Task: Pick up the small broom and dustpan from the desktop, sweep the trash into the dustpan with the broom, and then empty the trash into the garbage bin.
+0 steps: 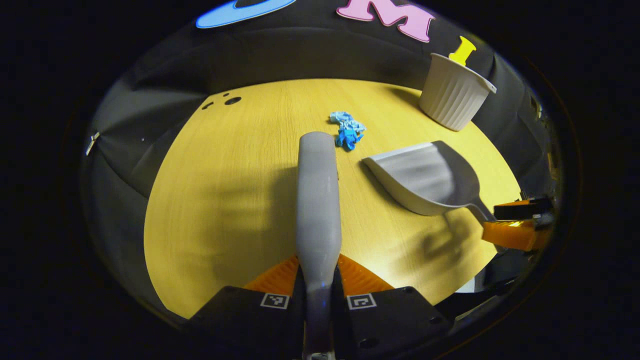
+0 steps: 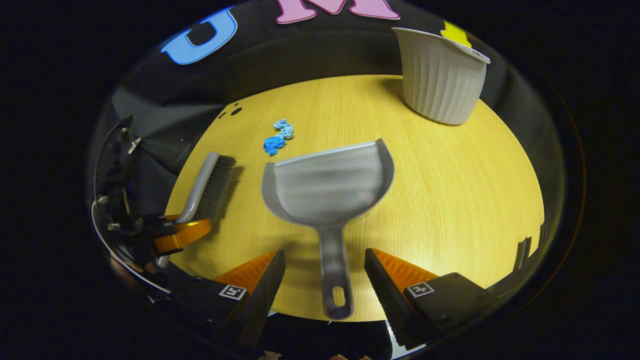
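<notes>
Left gripper (image 1: 318,272) pinches the small broom (image 1: 318,200) by its handle, both fingers pressed against it at the near edge of the yellow wooden table (image 1: 225,200). In the left gripper view the broom's grey back runs straight away from the camera toward the far edge, its long axis along the fingers; the bristles are hidden beneath it and the handle's end is cut off at the bottom. In the right gripper view the same broom (image 2: 207,185) lies low near the table's left edge, dark bristles facing right; whether they touch the wood cannot be told.

Just past the broom's tip lies the trash (image 1: 347,129), a crumpled blue scrap in the middle of the table, a short way from the dustpan's mouth.

The dustpan (image 2: 327,190) rests on the table, its open mouth pointing toward the far edge and its handle pointing back to the near edge. Right gripper (image 2: 325,272) stands spread, a finger either side of the handle, neither touching it.

At the far right corner stands the ribbed white garbage bin (image 2: 440,75), upright, its inside hidden.
</notes>
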